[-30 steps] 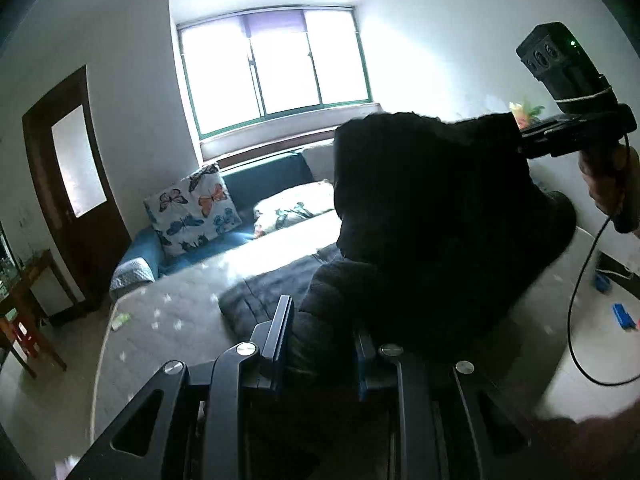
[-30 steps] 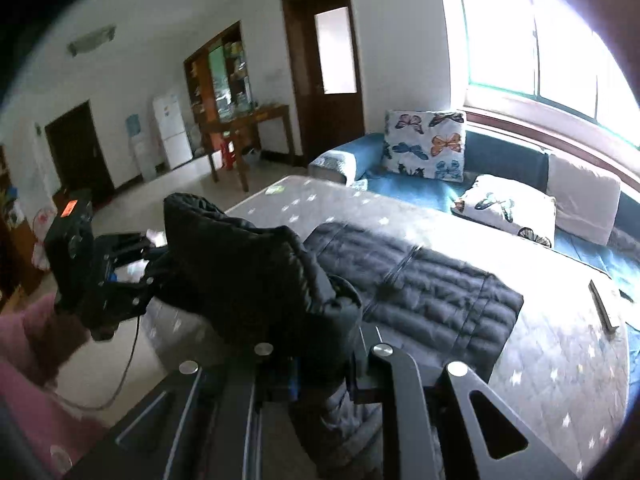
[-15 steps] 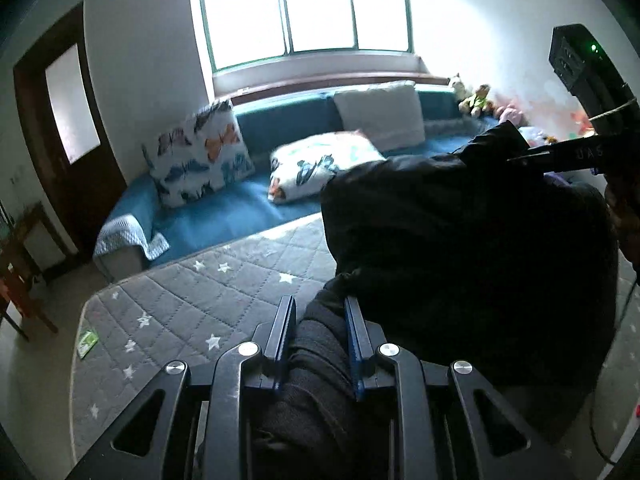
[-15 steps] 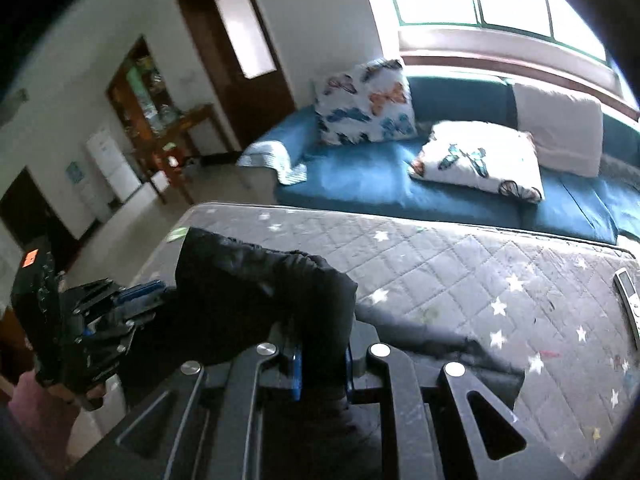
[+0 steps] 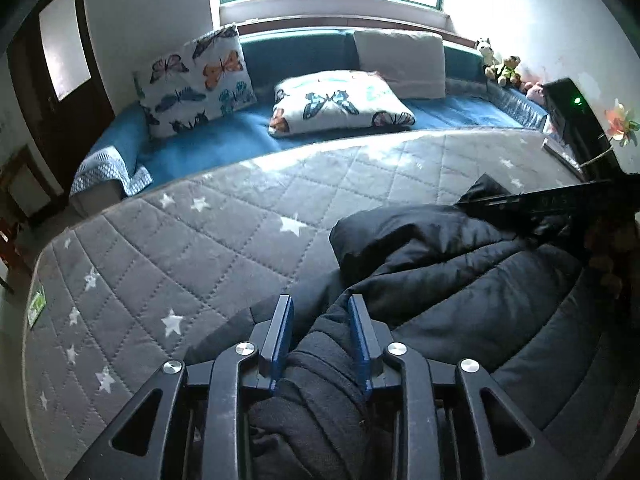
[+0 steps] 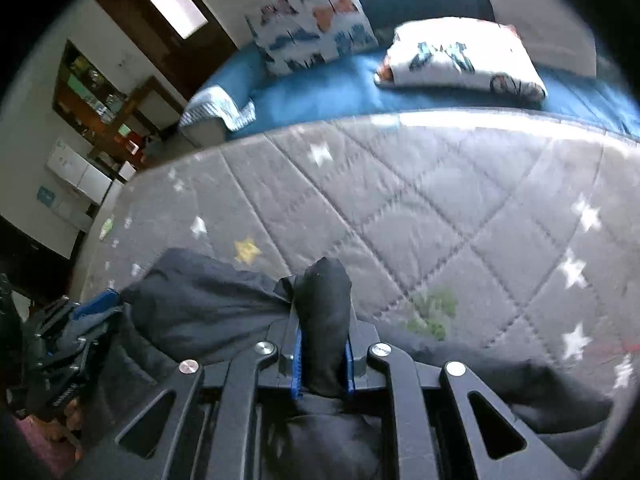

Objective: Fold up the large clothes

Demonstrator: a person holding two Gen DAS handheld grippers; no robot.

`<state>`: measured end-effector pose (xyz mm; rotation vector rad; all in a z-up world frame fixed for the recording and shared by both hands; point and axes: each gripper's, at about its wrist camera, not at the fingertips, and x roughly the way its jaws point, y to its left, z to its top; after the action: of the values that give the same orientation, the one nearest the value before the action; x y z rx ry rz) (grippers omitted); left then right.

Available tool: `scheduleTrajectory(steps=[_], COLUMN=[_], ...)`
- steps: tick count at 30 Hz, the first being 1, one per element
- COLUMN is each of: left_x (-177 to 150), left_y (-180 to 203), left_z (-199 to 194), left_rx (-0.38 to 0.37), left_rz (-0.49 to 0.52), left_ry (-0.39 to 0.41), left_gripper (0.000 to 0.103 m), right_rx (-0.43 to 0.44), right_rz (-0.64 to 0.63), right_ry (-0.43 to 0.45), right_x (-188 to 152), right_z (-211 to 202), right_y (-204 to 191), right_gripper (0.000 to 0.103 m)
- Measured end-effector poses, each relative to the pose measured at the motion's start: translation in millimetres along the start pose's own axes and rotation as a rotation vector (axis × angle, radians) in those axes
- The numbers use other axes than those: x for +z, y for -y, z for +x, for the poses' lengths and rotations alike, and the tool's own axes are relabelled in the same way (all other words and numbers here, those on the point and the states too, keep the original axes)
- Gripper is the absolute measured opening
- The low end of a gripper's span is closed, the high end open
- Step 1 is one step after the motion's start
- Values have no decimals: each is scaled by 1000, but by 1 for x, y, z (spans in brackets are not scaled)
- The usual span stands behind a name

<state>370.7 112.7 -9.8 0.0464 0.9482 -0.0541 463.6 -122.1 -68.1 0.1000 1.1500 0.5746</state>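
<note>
A black puffer jacket (image 5: 460, 264) lies bunched on the grey star-quilted mattress (image 5: 180, 248). My left gripper (image 5: 320, 320) has blue pads wider apart than before, with a thick fold of the jacket still between them. My right gripper (image 6: 322, 344) is shut on a black fold of the jacket (image 6: 324, 312), low over the mattress (image 6: 440, 208). The right gripper shows at the right edge of the left wrist view (image 5: 560, 200). The left gripper shows at the lower left of the right wrist view (image 6: 68, 336).
A blue sofa (image 5: 224, 136) with butterfly cushions (image 5: 196, 80) and a white cushion (image 5: 400, 62) runs along the far side of the mattress under the window. A dark door (image 5: 60, 64) stands at the left. Stuffed toys (image 5: 500, 66) sit at the far right.
Both grippers came down from the air with the jacket, which now rests folded on the mattress. The left pads have spread wider around the fabric.
</note>
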Motion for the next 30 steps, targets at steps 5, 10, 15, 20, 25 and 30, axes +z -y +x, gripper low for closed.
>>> scheduleTrajectory(steps=[5,10,15,20,25,30], left_x=[1,0,0,2,6,11], left_y=[-4,1,-1,4,11,16], left_z=[12,11,8,4,-5,-37], left_rx=[9,40,50,95,141,159], left_rz=[-5,12,-1,23,47,34], left_ry=[5,-1,-6,-12,-6,37], left_gripper=[39,44,51,56,56,56], right_rx=[12,-51,-96,-201,-184,-212], right_rz=[11,-14,-38,-11,29,-4], right_ry=[78,207,192,134,104,93], right_x=[8,5,-33,-61,-79,-79], right_z=[-37,-115,-158,-135,-96,-84], right_y=[-8,-26,-35,-12,24,22], right_gripper=[24,25,33,35,35,35])
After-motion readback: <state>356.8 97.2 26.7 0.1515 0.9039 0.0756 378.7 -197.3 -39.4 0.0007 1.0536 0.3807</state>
